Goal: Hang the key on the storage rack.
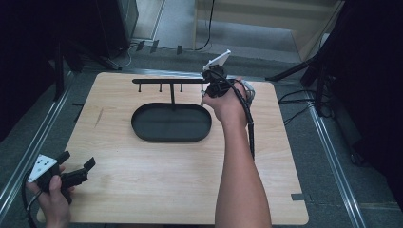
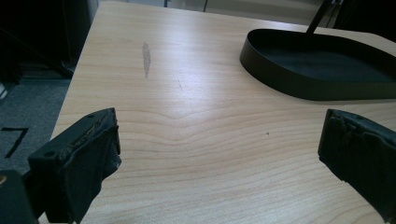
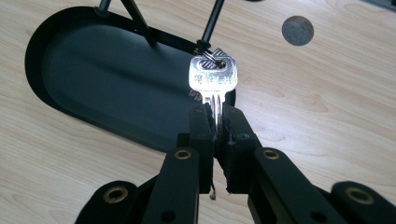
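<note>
The small, stiff, likely slippery key (image 3: 213, 79) is pinched by its blade in the right gripper (image 3: 215, 125), its bow hole at a rack peg (image 3: 211, 25), while the left gripper (image 2: 219, 149) is held spread.

Silver key (image 3: 213, 81), hole threaded on rack peg (image 3: 212, 25)

A light wooden table (image 1: 142, 190) carries a black oval tray (image 1: 171, 122).
</note>
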Demonstrator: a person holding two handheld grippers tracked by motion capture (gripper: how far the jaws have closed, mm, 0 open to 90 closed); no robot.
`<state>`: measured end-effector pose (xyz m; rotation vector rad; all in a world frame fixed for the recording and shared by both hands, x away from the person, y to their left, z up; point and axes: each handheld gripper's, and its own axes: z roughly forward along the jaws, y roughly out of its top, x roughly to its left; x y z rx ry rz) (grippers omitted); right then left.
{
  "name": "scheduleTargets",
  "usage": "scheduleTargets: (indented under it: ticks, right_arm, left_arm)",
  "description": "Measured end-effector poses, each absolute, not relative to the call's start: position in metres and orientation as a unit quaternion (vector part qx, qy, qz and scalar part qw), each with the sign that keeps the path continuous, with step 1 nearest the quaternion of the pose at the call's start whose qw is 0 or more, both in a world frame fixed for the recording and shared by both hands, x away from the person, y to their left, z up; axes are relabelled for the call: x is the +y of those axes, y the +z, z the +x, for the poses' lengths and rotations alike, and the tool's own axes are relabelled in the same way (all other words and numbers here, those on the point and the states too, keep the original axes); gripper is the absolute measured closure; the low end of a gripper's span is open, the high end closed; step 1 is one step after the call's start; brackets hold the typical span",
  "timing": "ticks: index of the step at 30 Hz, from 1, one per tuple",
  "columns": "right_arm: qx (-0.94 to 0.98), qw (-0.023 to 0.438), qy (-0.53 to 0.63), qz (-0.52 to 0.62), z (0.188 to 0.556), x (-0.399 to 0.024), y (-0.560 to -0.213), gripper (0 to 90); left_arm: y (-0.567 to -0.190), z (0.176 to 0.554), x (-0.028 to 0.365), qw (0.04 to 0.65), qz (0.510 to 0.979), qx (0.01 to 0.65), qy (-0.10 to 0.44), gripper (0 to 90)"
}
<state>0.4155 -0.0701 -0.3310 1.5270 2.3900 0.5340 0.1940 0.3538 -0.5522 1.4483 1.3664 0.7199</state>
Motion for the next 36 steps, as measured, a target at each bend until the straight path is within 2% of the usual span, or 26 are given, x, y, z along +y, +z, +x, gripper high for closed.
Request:
scheduleTargets:
  ticks: [30, 32, 33, 36]
  right_arm:
    - [0.808, 0.124, 0.189, 0.544, 0.433, -0.069, -0.335, 84.1]
    - [0.806, 0.134, 0.186, 0.545, 0.433, -0.070, -0.336, 83.4]
    - [0.801, 0.132, 0.188, 0.553, 0.434, -0.072, -0.338, 77.4]
    - [0.798, 0.138, 0.181, 0.558, 0.434, -0.075, -0.340, 76.6]
  left_arm:
    - [-0.552, 0.194, 0.354, 0.494, 0.597, 0.560, 0.294, 0.0]
    - [-0.552, 0.194, 0.354, 0.494, 0.597, 0.560, 0.294, 0.0]
    - [-0.552, 0.194, 0.354, 0.493, 0.598, 0.559, 0.294, 0.0]
    - [-0.552, 0.194, 0.354, 0.493, 0.598, 0.559, 0.294, 0.0]
